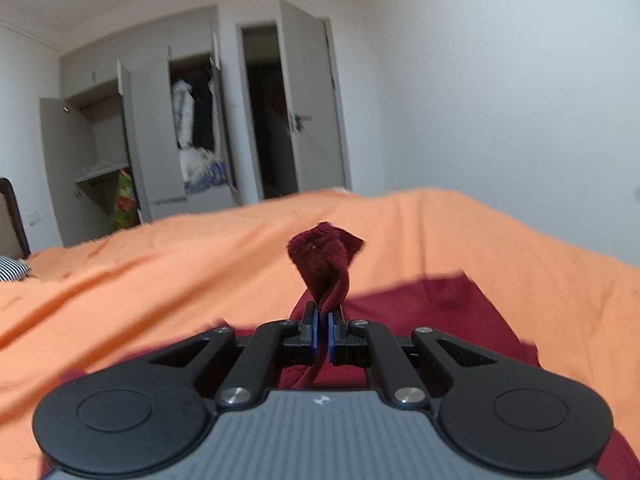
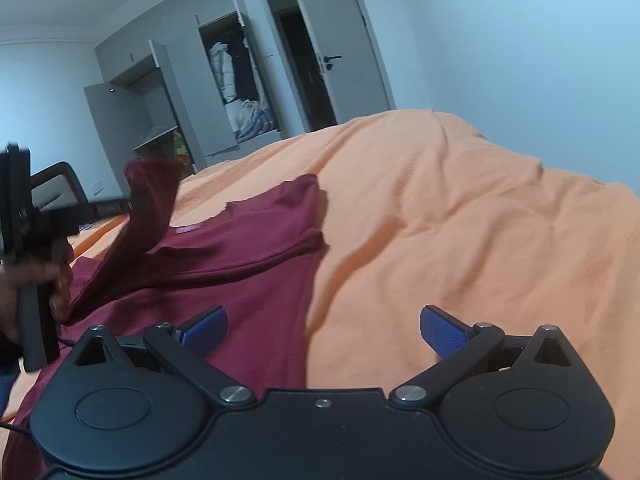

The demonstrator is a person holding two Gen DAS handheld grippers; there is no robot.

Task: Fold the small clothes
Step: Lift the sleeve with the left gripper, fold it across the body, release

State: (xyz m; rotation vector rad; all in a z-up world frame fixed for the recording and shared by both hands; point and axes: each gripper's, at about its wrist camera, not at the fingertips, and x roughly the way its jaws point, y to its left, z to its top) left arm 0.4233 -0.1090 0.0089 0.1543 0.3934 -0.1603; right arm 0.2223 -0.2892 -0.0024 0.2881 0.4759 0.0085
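- The left gripper (image 1: pixel 323 316) is closed tight on a bunch of the dark red shirt (image 1: pixel 436 316).
- The pinched cloth sticks up past its tips in a twisted lump, and a thin strip hangs down behind the blue pads (image 1: pixel 316 326).
- The rest of the shirt lies on the bed (image 1: pixel 160 264), below and to the right of the left gripper.
- The bed has an orange cover with soft wrinkles.
- The right gripper (image 2: pixel 324 330) is wide open and holds nothing.
- Its blue pads (image 2: pixel 442 330) are far apart. The left pad is over the shirt (image 2: pixel 248 248) and the right pad is over the orange cover.
- Off to the left of the right gripper, a hand (image 2: pixel 54 280) holds the other gripper, which lifts a flap of the shirt up off the bed.
- Far ahead of both grippers stands a grey wardrobe (image 2: pixel 188 92) with open doors and clothes inside.
- Beside it is an open door (image 2: pixel 356 48).
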